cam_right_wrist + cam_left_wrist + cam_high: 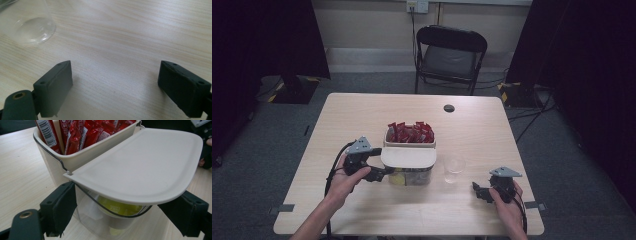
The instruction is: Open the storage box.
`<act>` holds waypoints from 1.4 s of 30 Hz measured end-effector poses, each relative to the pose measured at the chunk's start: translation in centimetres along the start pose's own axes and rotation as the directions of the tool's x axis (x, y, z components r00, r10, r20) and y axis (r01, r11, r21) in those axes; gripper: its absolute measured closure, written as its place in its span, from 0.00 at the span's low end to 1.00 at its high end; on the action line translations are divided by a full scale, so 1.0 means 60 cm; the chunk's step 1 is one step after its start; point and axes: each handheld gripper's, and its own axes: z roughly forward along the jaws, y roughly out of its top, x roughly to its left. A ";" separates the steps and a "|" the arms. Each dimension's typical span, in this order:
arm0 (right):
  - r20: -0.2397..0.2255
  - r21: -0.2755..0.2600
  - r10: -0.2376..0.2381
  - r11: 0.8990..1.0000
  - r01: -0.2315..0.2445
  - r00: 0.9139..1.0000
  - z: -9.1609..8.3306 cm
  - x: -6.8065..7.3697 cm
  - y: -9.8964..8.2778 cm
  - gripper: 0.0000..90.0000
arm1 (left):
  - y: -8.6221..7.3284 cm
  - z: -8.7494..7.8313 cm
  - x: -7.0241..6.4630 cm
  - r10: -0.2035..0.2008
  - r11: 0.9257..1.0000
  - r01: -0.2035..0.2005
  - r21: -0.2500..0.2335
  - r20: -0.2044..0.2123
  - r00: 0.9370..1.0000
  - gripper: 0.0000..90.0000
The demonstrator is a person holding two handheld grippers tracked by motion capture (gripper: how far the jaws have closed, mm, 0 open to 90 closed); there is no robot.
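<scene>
Closest to the person, the right hand [507, 200] rests on the table near its front right corner, holding the right gripper [477, 190], whose jaws stand wide apart over bare wood – released, with nothing between them. A little beyond it, toward the middle, a clear plastic cup [454, 167] stands upright just beside the container.

On the other side, the left hand [346, 181] holds the left gripper [387, 172] up against the near end of a two-part container [82, 155]. In the left gripper view its jaws are spread to either side of the clear front compartment [112, 220], just under the overhanging cream lid [147, 167] – open, and whether they touch the wall I cannot tell. Through the clear wall something yellow-green [117, 207] shows, partly hidden by the lid.

The lid covers that front compartment; the cream compartment behind it stands uncovered and packed with upright red sachets [410, 132].

Further on, a small dark round spot [449, 108] sits in the light wooden table [362, 115] toward its far edge. Past the table, a black folding chair [451, 57] stands on grey carpet, facing the table, with cables running along the floor.
</scene>
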 end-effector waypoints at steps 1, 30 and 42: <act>0.001 -0.001 0.000 1.000 0.000 1.000 0.000 0.000 0.000 0.13 | 0.000 0.000 0.000 0.000 1.000 0.000 -0.003 -0.006 1.000 0.17; 0.000 0.000 0.000 1.000 0.000 1.000 0.000 0.000 0.000 0.13 | 0.019 -0.020 0.019 -0.010 1.000 0.009 -0.019 -0.033 0.999 0.17; 0.000 0.000 0.000 1.000 0.000 1.000 0.000 0.000 0.000 0.13 | 0.038 -0.020 0.028 -0.027 0.999 0.026 -0.040 -0.031 0.999 0.17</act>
